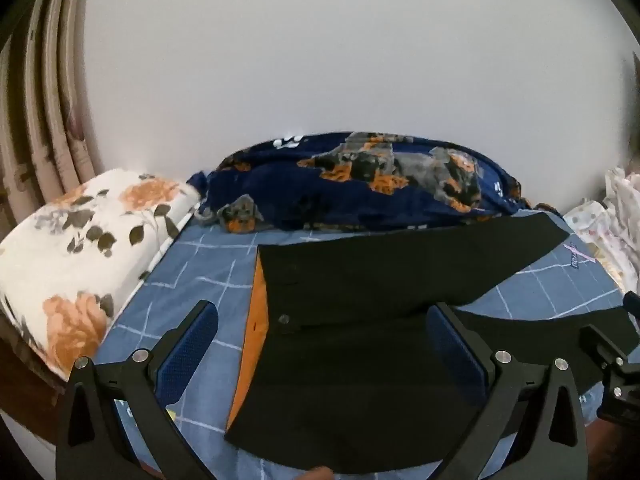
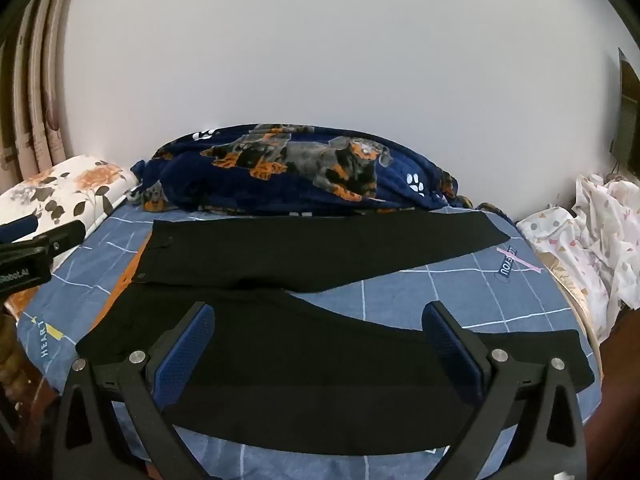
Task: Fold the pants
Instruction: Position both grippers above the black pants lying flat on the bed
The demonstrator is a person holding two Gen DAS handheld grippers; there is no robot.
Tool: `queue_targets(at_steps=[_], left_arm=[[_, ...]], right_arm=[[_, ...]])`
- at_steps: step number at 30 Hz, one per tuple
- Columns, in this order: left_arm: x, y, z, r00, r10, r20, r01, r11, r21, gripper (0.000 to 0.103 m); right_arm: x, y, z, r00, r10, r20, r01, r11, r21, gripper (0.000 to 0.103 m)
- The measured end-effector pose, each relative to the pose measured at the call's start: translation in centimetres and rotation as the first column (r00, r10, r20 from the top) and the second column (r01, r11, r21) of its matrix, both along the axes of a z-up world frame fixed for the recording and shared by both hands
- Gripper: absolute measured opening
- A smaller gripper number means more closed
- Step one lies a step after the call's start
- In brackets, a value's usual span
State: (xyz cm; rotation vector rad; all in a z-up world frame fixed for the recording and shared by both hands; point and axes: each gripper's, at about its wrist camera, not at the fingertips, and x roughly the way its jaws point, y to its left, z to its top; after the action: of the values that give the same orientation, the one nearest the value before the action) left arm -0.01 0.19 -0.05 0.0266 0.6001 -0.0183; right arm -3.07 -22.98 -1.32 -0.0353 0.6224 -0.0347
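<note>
The left tongs [image 1: 322, 344] are spread wide and hold nothing. They hang just over the waist end of the black pants [image 1: 360, 344]. The right tongs [image 2: 320, 340] are spread wide too, with nothing in them, just over the near leg of the pants [image 2: 304, 360].

The pants lie flat on the bed, on a blue sheet [image 2: 400, 300] with thin white lines. The two legs spread apart like a V, with blue sheet between them. The waist shows an orange inside [image 1: 256, 328] and a small round button [image 1: 284, 319].

Near the waist of the pants, the sheet has the word "HEART" [image 2: 47, 338] on it. Beside the far leg there is more writing on a dark patch [image 2: 506, 266], but it is too small to read in full. In the right tongs' view, the left tongs' body shows at the left edge with a label [image 2: 14, 270] that reads "Robot.AI" at its end.

Past the pants lies a dark blue blanket [image 2: 300, 172] with dogs and white paw prints. To the left of the pants sits a white pillow [image 1: 80, 248] with orange flowers. To the right of the pants is a bunched white cloth [image 2: 592, 232] with small spots. Behind the blanket is a plain white wall [image 2: 320, 60], and curtains [image 1: 44, 100] hang far to the left.
</note>
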Motion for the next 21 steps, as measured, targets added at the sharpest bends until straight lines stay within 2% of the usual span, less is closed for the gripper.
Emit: queue_targets(at_steps=[4, 7, 11, 21], left_arm=[[0.0, 2.1, -0.4, 0.999, 0.018, -0.031, -0.021, 0.995, -0.096, 0.103], [-0.5, 3.6, -1.0, 0.999, 0.023, -0.048, -0.028, 0.993, -0.116, 0.103], [1.3, 1.9, -2.5, 0.991, 0.05, -0.122, -0.056, 0.997, -0.049, 0.103], [3.8, 1.8, -3.9, 0.989, 0.038, -0.143, -0.035, 0.999, 0.022, 0.103]], right_arm=[[-0.2, -0.2, -0.1, 1.0, 0.0, 0.007, 0.001, 1.0, -0.006, 0.103], [-0.3, -0.3, -0.1, 1.0, -0.006, 0.003, 0.006, 1.0, 0.005, 0.103], [-0.6, -0.3, -0.4, 1.0, -0.018, -0.003, 0.018, 1.0, 0.008, 0.103], [0.1, -1.3, -1.5, 0.999, -0.018, -0.034, 0.02, 0.999, 0.049, 0.103]])
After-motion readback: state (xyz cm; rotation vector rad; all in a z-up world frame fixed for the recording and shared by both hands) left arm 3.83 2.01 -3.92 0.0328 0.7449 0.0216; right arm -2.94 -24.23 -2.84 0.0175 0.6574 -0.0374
